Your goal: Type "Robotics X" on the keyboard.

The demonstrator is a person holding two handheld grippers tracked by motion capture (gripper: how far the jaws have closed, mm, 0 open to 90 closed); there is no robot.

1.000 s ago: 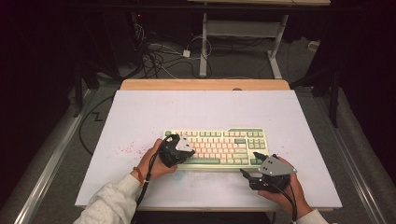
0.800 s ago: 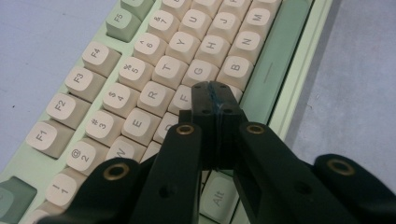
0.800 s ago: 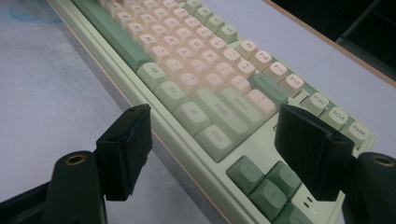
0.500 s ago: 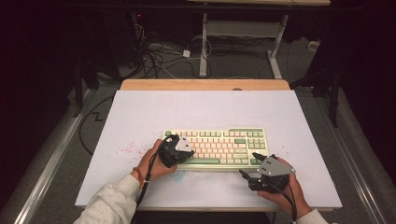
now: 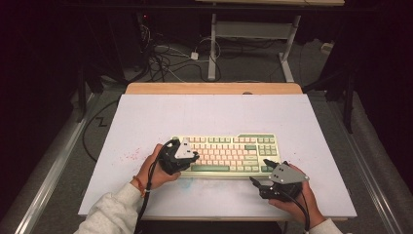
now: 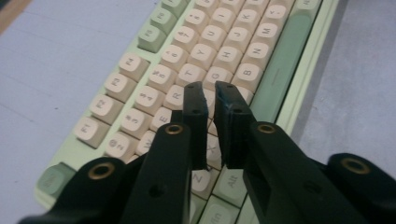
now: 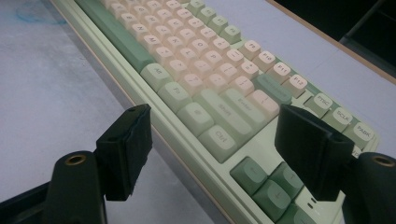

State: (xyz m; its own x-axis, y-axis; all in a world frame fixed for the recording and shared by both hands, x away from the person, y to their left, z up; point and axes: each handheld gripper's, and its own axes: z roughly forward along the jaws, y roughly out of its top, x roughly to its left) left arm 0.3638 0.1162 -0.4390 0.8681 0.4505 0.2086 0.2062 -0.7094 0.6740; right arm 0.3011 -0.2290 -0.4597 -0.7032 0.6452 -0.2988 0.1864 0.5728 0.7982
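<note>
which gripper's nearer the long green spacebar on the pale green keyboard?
Left. The left gripper hovers over the keys just above the long green spacebar's left end; the right gripper sits off the pale green keyboard's front right corner.

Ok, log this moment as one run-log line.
left gripper: over keyboard letter keys, jaws just opening, narrow gap, nothing between | right gripper: jaws open, astride keyboard's near right corner | table: white

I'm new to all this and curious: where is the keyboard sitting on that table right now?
In the high view the keyboard lies on the white table, toward the near edge, between the left gripper and the right gripper.
</note>
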